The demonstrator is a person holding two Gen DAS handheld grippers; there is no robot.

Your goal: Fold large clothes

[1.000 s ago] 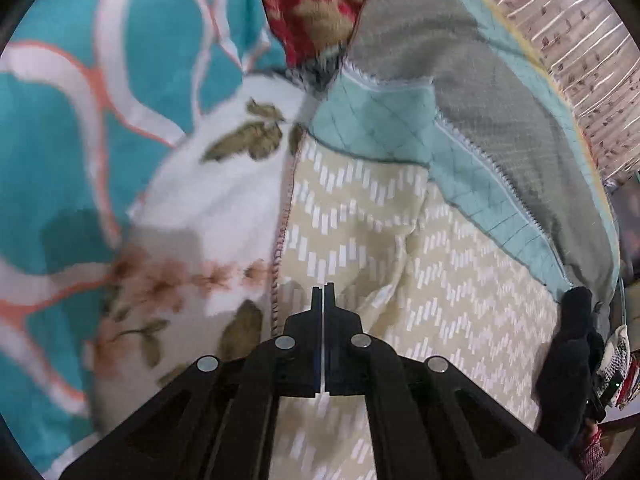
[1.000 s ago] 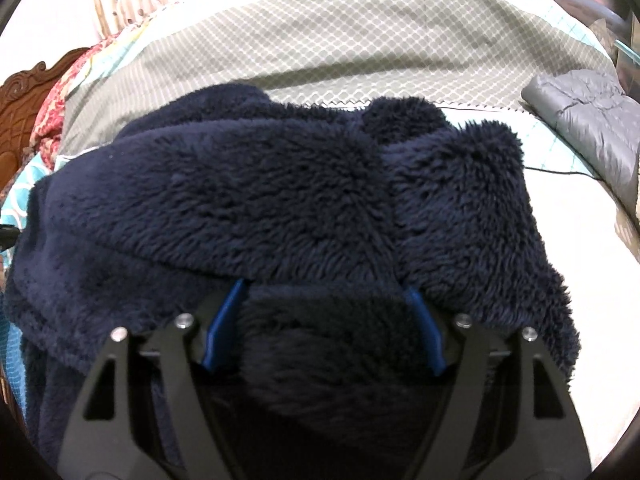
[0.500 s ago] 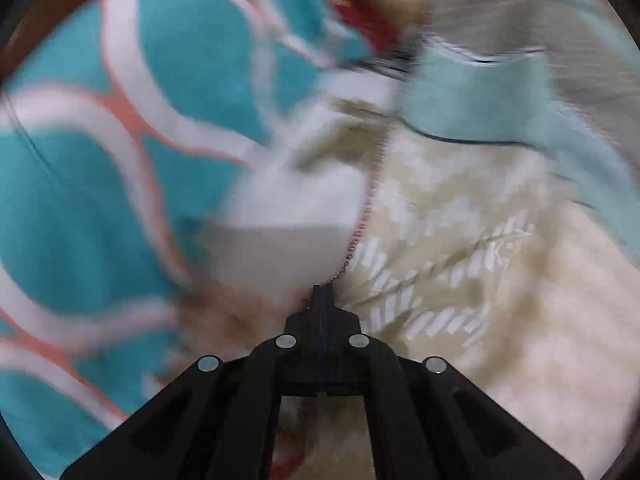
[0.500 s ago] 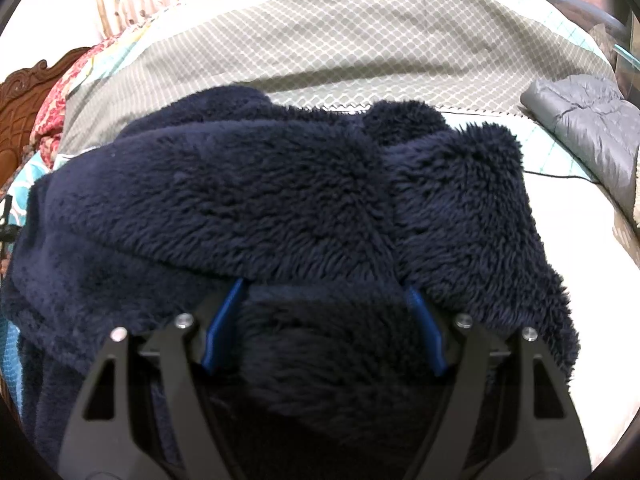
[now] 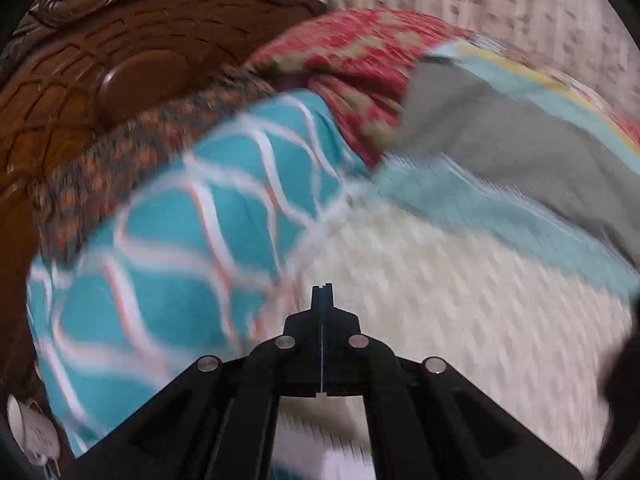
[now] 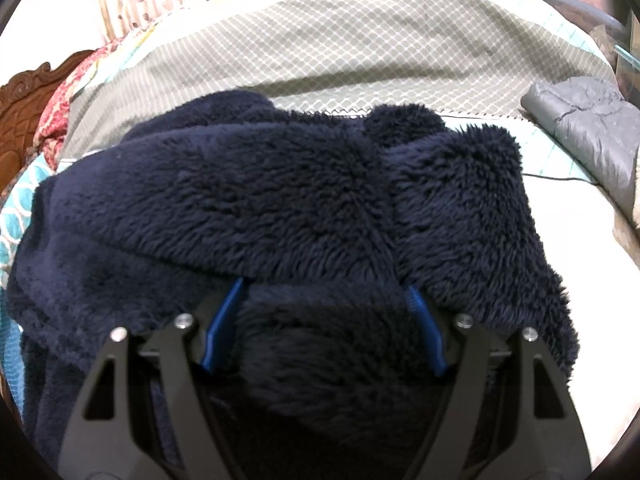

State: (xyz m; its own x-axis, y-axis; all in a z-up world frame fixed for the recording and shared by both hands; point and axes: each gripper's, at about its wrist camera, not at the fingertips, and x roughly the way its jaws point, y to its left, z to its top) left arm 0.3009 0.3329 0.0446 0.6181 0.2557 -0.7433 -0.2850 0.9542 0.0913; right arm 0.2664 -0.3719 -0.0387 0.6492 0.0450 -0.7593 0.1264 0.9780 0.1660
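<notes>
A dark navy fleece garment point(image 6: 280, 200) lies bunched on the bed and fills the right wrist view. My right gripper point(image 6: 320, 292) is open, its blue-padded fingers point(image 6: 222, 328) spread wide with fleece lying between and over them; the fingertips are hidden under the fabric. A dark edge of the garment shows at the far right of the left wrist view point(image 5: 624, 368). My left gripper point(image 5: 322, 292) is shut and empty, held over a cream patterned bedspread point(image 5: 440, 288), away from the garment.
A teal pillow with white wavy lines point(image 5: 180, 248) and a red floral pillow point(image 5: 360, 64) lie against a carved wooden headboard point(image 5: 100, 60). A grey diamond-pattern sheet point(image 6: 380, 52) covers the bed beyond the fleece. A grey puffer jacket point(image 6: 584, 120) lies at right.
My left gripper has swung up and back, so the headboard and pillows have come into view; the picture is blurred by motion. The right gripper and the fleece have barely moved.
</notes>
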